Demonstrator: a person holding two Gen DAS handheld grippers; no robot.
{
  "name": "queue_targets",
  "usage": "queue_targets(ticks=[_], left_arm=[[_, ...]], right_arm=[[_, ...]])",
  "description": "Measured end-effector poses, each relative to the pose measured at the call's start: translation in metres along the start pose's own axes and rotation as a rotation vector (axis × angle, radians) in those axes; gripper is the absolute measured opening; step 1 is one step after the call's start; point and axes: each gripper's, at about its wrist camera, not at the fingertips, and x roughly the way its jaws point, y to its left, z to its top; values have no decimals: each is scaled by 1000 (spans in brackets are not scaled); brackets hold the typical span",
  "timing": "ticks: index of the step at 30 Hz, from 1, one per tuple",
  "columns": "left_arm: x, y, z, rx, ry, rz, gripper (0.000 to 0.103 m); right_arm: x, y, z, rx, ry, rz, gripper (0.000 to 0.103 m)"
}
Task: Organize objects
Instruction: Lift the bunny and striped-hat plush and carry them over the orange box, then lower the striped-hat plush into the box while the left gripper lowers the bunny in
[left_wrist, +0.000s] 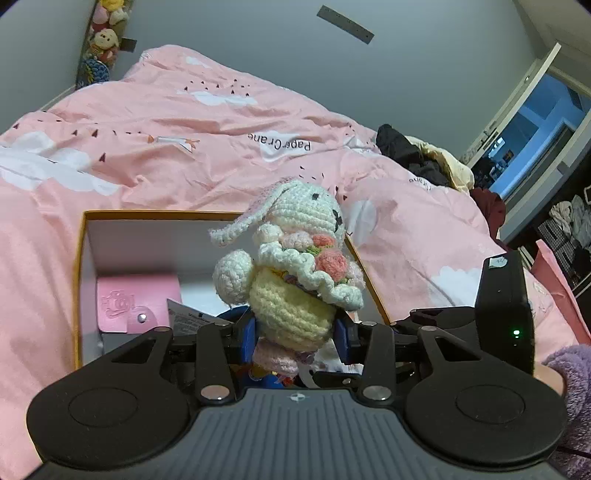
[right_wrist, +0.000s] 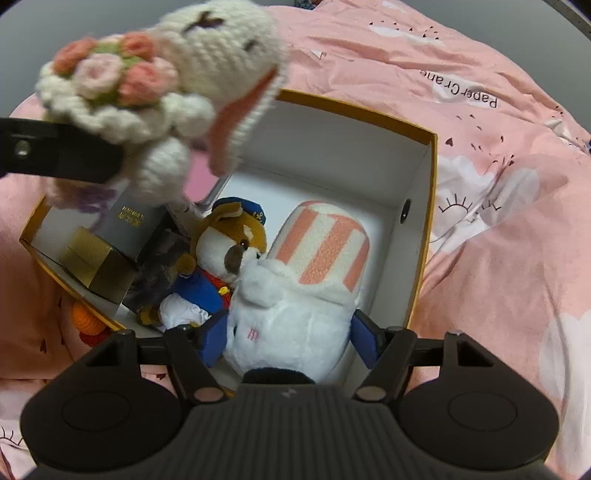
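My left gripper (left_wrist: 295, 332) is shut on a crocheted cream rabbit (left_wrist: 295, 273) with a flower bouquet and holds it above the open orange-edged box (left_wrist: 79, 258). The rabbit also shows in the right wrist view (right_wrist: 162, 85), hanging over the box's left side. My right gripper (right_wrist: 288, 339) is shut on a white plush with a pink-striped top (right_wrist: 303, 288), low inside the box (right_wrist: 432, 177). A plush dog in a blue uniform (right_wrist: 221, 266) lies beside it in the box.
The box sits on a bed with a pink quilt (left_wrist: 184, 122). A pink card case (left_wrist: 136, 299), a grey box (right_wrist: 136, 225) and a gold box (right_wrist: 96, 266) lie inside. Dark clothes (left_wrist: 413, 151) lie at the bed's far right. An orange item (right_wrist: 85, 321) lies outside the box.
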Motion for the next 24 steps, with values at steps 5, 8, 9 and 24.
queue_targets(ticks=[5,8,9,24], left_arm=[[15,0,4,7,25,5,47],[26,-2,6,42,54,32,47],[29,-5,7,63,64,36,47],[108,-36,27,364,251,101,47]], right_arm=[[0,0,1,-6,19,25,72],[-3,-3,1,3,18,23,72],[-6,-5,1,9,12,25,72],[-52,-38,4,97,-191,-35,54]])
